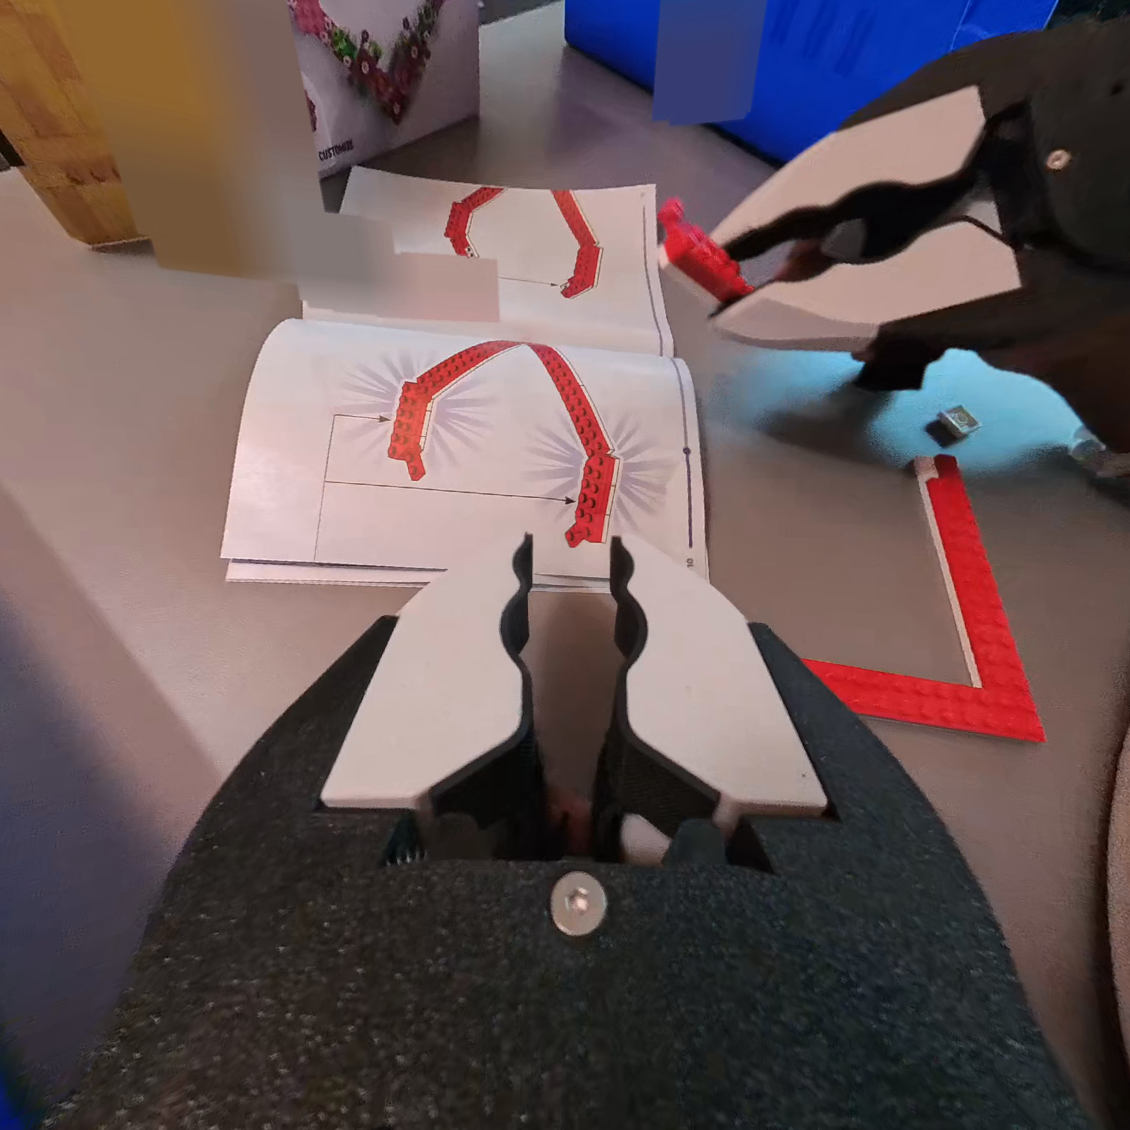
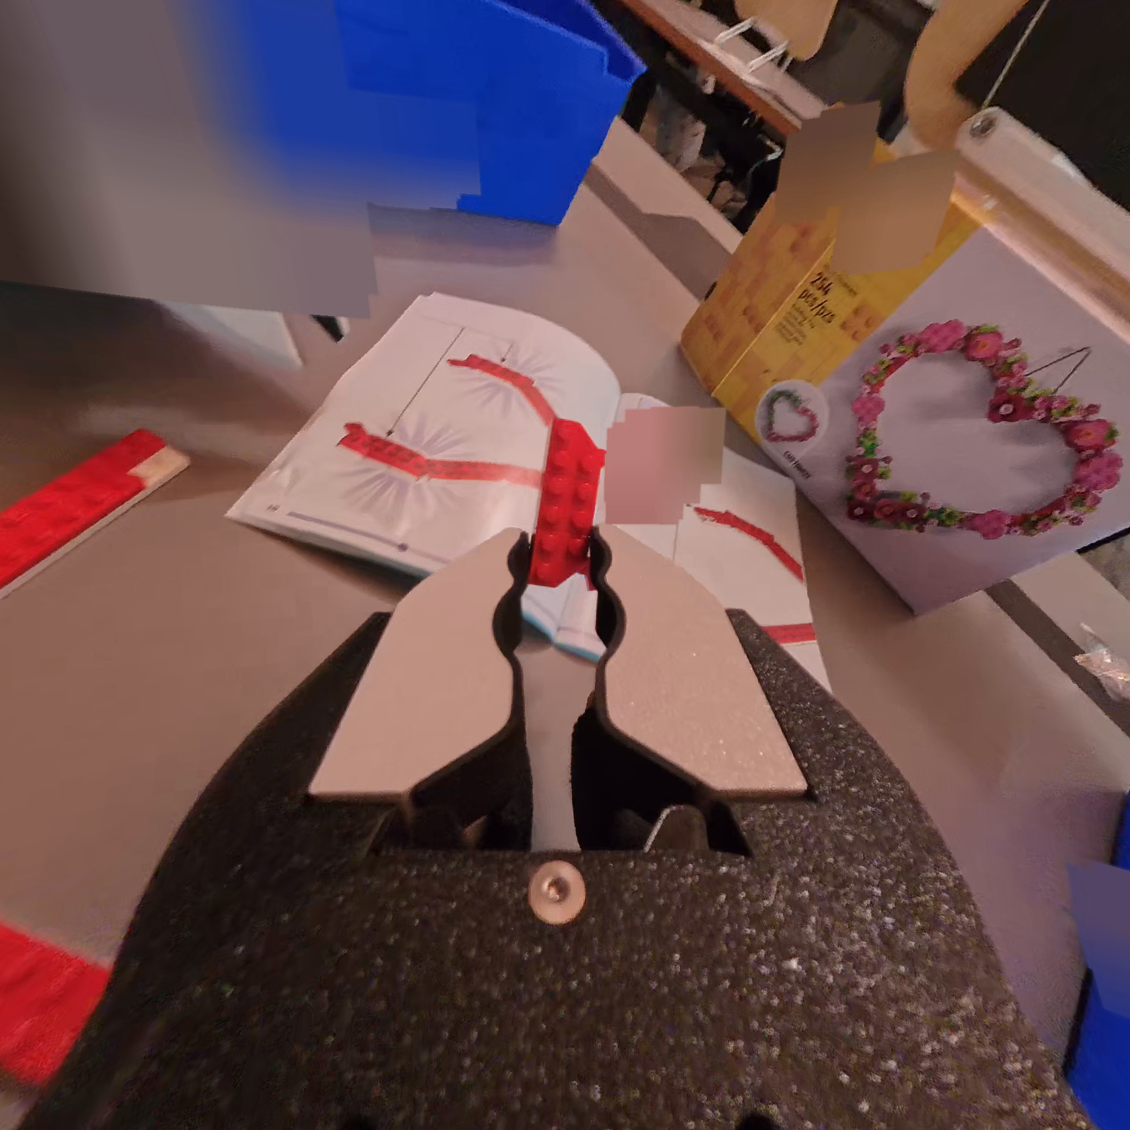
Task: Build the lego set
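Note:
My right gripper point(image 2: 559, 541) is shut on a red studded brick piece point(image 2: 565, 489) and holds it in the air above the open instruction booklet point(image 2: 428, 446). In the left wrist view the right gripper point(image 1: 743, 287) shows at the upper right with the red piece point(image 1: 697, 251) sticking out of its tips. My left gripper point(image 1: 572, 544) is open and empty, low over the near edge of the booklet point(image 1: 465, 452). A red V-shaped plate assembly point(image 1: 972, 617) with a tan inner edge lies on the table to the right; one arm of it shows in the right wrist view point(image 2: 79, 495).
The set's box point(image 2: 978, 440) with a flower heart picture stands behind the booklet. A blue bin point(image 2: 489, 116) stands at the back of the grey table point(image 1: 153, 489). A small grey part point(image 1: 957, 422) lies beyond the red assembly. A clear bag point(image 2: 1107, 666) lies at the right. The gap from one gripper's tips to the other's is roughly 11 cm. Both grippers' tips are roughly 15 cm from the red V-shaped plate assembly point(image 1: 972, 617).

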Tool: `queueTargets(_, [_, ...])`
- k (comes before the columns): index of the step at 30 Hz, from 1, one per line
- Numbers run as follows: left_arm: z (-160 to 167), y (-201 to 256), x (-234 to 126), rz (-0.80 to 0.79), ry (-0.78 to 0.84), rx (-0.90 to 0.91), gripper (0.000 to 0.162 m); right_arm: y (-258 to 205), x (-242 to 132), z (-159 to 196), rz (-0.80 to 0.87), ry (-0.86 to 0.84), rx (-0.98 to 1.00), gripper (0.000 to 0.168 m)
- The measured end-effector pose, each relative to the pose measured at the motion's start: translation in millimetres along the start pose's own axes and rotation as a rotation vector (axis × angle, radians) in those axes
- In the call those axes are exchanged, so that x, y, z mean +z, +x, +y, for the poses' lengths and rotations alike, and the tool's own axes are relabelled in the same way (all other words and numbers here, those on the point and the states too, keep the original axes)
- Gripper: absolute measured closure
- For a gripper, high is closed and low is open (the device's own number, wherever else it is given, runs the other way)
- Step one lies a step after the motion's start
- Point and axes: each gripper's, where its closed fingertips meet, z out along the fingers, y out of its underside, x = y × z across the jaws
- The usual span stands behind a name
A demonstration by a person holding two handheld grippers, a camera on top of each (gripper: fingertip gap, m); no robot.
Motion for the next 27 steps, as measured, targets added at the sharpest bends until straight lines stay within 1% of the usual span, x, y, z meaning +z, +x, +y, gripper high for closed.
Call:
queueTargets(3, [0, -4, 0, -0.037, -0.003, 0.031, 0.139, 6, 7, -6, 0.038, 0.043, 0.003, 0.15])
queueTargets(8, [7, -7, 1, -0.063, -0.038, 0.056, 0.138, 15, 2, -1, 0.103, 0.059, -0.004, 0.15])
queueTargets(12, [7, -7, 1, -0.056, -0.042, 0.05, 0.138, 17, 1, 0, 0.093, 0.066, 0.042, 0.15])
queueTargets(19, [11, -8, 4, -0.058, -0.069, 0.051, 0.138, 9, 4, 2, 0.065, 0.044, -0.005, 0.15])
queueTargets(27, [17, -5, 8, -0.057, -0.119, 0.091, 0.137, 11, 4, 3, 0.061, 0.047, 0.02, 0.15])
